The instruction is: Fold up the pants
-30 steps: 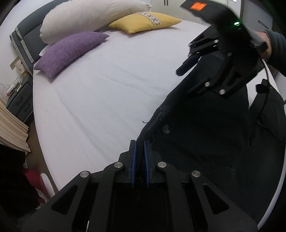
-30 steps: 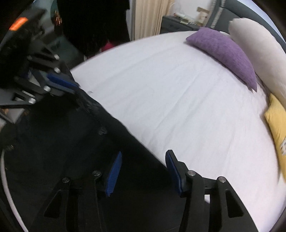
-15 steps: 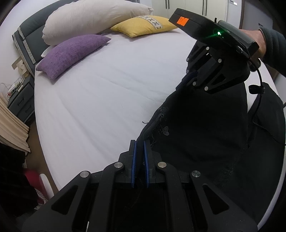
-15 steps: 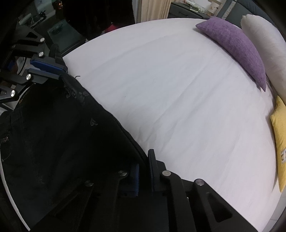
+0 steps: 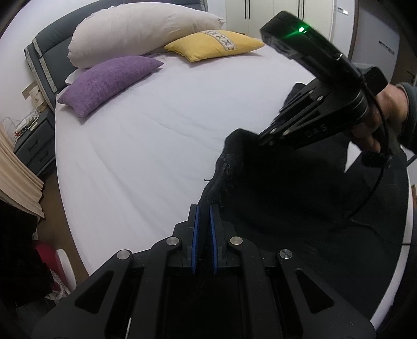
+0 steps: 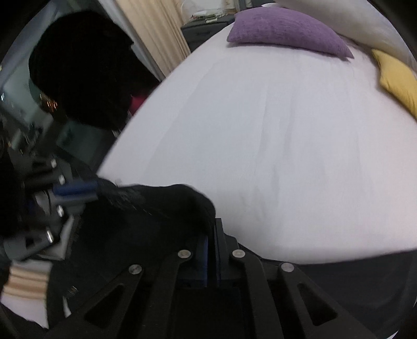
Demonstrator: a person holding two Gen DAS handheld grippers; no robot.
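Observation:
The black pants (image 5: 294, 187) lie on the right part of the white bed (image 5: 161, 146). My left gripper (image 5: 204, 211) is shut on one corner of their edge. My right gripper (image 6: 212, 232) is shut on another corner of the same edge and holds it lifted off the sheet. In the left wrist view the right gripper (image 5: 263, 135) hangs above the pants, with the fabric bunched at its tips. In the right wrist view the left gripper (image 6: 86, 189) shows at the left with the pants (image 6: 146, 219) stretched between the two.
A purple cushion (image 5: 109, 80), a white pillow (image 5: 140, 28) and a yellow cushion (image 5: 216, 44) lie at the head of the bed. A dark nightstand (image 5: 34, 146) and beige curtain (image 5: 18, 187) stand beyond the bed's left edge. Wardrobe doors (image 5: 286, 13) are at the back.
My right gripper went from open to shut on the pants edge, then lifted it up and toward the left gripper. The fabric between the grippers has bunched. My left gripper stayed shut.

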